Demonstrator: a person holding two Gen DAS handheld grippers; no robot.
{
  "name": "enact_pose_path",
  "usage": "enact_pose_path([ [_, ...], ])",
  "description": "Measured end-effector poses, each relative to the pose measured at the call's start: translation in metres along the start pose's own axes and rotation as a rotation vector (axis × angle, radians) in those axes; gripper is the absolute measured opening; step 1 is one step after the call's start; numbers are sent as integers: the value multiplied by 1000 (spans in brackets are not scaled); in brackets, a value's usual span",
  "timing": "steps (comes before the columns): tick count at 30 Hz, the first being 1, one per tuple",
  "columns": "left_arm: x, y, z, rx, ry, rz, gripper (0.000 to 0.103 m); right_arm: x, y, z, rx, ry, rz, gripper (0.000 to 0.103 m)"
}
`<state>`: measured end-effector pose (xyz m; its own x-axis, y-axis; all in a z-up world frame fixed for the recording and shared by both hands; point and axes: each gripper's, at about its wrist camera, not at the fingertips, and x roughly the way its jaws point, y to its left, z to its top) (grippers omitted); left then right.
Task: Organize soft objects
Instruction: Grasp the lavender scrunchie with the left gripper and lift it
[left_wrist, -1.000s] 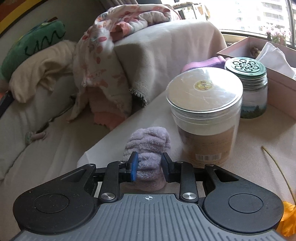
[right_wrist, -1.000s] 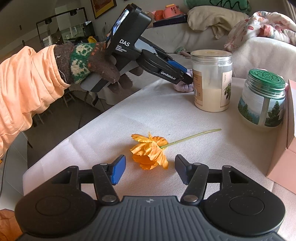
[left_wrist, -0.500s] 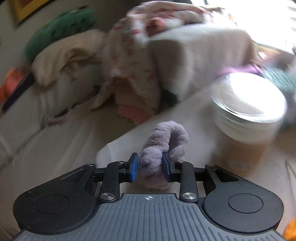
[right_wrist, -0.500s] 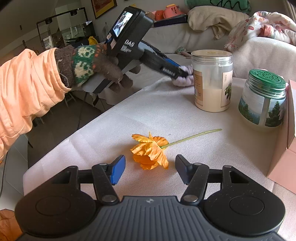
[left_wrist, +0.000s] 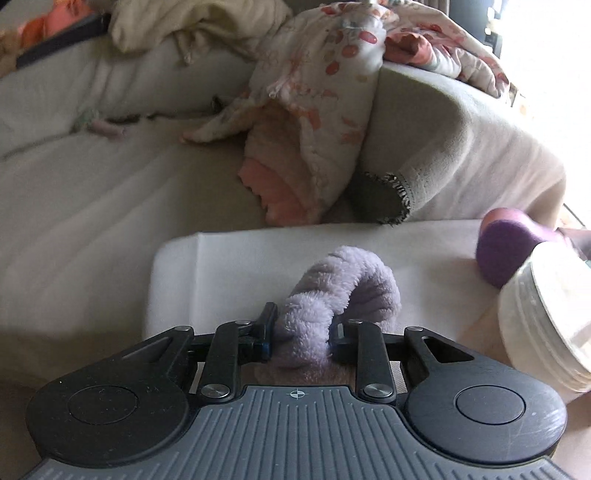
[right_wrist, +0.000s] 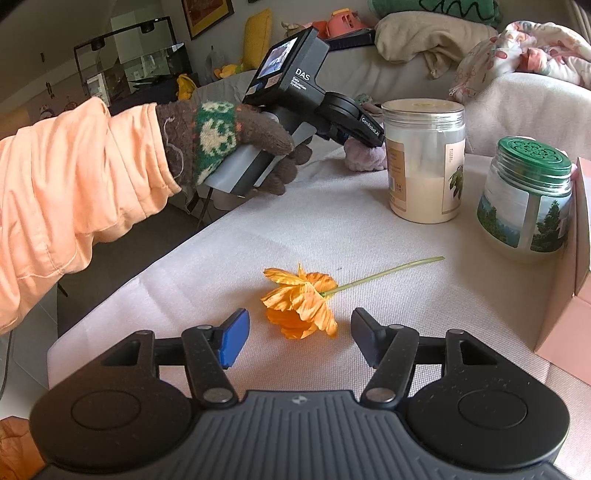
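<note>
Left gripper (left_wrist: 300, 334) closes its jaws on a fluffy lilac scrunchie (left_wrist: 334, 295), pinching it at the table's far corner, at eleven o'clock from the big white-lidded jar (right_wrist: 424, 162). Right gripper (right_wrist: 300, 338) hovers half-spread and empty, an orange flower (right_wrist: 301, 301) lying on the white tablecloth (right_wrist: 332, 229) between its fingers, stem aimed at two o'clock. A green-lidded jar (right_wrist: 526, 199) stands at three o'clock from the bigger jar.
</note>
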<state>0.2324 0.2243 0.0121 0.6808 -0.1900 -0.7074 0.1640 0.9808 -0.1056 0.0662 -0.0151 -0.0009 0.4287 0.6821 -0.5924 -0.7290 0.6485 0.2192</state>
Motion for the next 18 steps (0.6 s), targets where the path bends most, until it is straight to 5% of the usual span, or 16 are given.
enact_pose_path([
  [10, -67, 3, -57, -178, -31, -84, 23, 0, -8, 2, 39, 2, 14, 62],
  [18, -103, -14, -113, -267, -79, -138, 23, 1, 5, 10, -22, 86, -133, 62],
])
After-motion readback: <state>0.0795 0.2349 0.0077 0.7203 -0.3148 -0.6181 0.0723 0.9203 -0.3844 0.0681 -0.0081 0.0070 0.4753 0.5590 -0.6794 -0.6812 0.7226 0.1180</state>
